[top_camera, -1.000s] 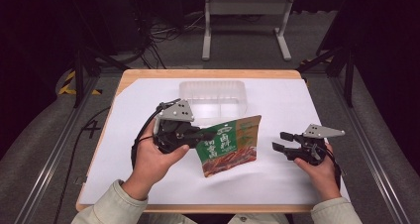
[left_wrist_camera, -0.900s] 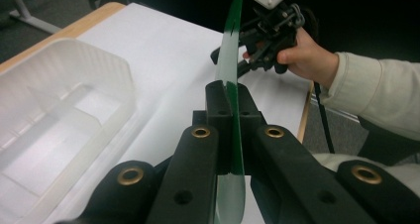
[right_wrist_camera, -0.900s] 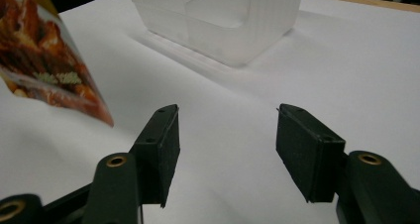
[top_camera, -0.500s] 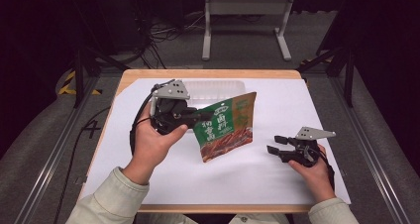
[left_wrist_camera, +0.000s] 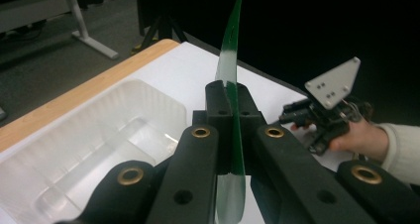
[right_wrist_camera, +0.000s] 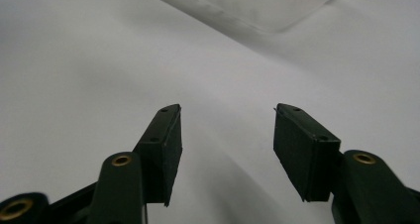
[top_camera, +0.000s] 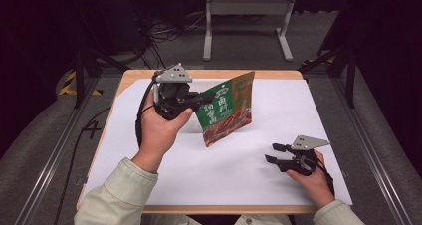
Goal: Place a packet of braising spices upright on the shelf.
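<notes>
A green snack pouch (top_camera: 226,110) with a red food picture hangs in the air above the white table cover, tilted. My left gripper (top_camera: 199,101) is shut on its left edge; in the left gripper view the pouch (left_wrist_camera: 229,70) stands edge-on between the closed jaws (left_wrist_camera: 231,115). Below it lies a clear plastic tray (left_wrist_camera: 89,149), largely hidden behind the hand and pouch in the high view. My right gripper (top_camera: 274,153) rests low at the table's front right, open, nothing between its fingers (right_wrist_camera: 225,149).
The white cover (top_camera: 278,105) spans the wooden table (top_camera: 134,74). The clear tray's corner (right_wrist_camera: 277,6) lies ahead of the right gripper. Beyond the far edge are a metal stand (top_camera: 246,21) and cables on the dark floor.
My left gripper has lifted the pouch up and toward the far side, over the tray. The right gripper has drawn back slightly toward the front right, still open.
</notes>
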A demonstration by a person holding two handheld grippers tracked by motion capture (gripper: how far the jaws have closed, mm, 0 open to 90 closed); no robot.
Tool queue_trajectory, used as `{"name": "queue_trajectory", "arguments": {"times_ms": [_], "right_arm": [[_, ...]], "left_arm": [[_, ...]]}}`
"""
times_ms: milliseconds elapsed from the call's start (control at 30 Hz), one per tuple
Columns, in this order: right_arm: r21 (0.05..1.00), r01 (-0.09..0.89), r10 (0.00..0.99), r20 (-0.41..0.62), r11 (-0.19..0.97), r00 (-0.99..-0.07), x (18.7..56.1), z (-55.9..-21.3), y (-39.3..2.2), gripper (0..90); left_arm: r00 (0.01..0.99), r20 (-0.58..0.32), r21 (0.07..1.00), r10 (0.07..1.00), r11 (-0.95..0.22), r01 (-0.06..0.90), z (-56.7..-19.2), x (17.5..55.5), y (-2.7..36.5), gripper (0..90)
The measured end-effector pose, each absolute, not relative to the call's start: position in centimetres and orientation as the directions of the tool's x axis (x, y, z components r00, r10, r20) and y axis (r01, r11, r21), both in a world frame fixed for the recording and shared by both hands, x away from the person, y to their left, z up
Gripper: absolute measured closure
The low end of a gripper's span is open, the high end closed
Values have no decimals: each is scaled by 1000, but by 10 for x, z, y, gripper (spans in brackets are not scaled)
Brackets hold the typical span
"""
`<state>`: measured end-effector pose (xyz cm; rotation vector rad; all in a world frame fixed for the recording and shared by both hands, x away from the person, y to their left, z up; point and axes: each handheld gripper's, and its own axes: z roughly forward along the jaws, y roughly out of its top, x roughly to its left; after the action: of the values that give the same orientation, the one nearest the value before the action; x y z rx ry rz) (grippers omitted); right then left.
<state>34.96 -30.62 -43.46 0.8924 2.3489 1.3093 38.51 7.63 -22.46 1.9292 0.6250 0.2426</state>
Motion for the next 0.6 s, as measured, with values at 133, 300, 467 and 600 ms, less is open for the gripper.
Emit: {"name": "queue_trajectory", "arguments": {"times_ms": [133, 300, 467, 600], "right_arm": [[847, 371, 642, 48, 380, -766, 344, -437, -310, 443], [858, 337, 618, 28, 389, -786, 339, -433, -306, 441], [860, 324, 607, 21, 395, -795, 337, -431, -303, 440], [860, 324, 607, 22, 394, -794, 337, -430, -303, 441]], "left_arm": [[825, -105, 897, 555, -306, 320, -218, 393, 73, 899], [808, -111, 903, 579, -280, 325, -210, 401, 71, 899], [790, -101, 906, 605, -272, 325, -203, 409, 72, 899], [775, -104, 909, 623, -256, 328, -197, 414, 75, 899]]}}
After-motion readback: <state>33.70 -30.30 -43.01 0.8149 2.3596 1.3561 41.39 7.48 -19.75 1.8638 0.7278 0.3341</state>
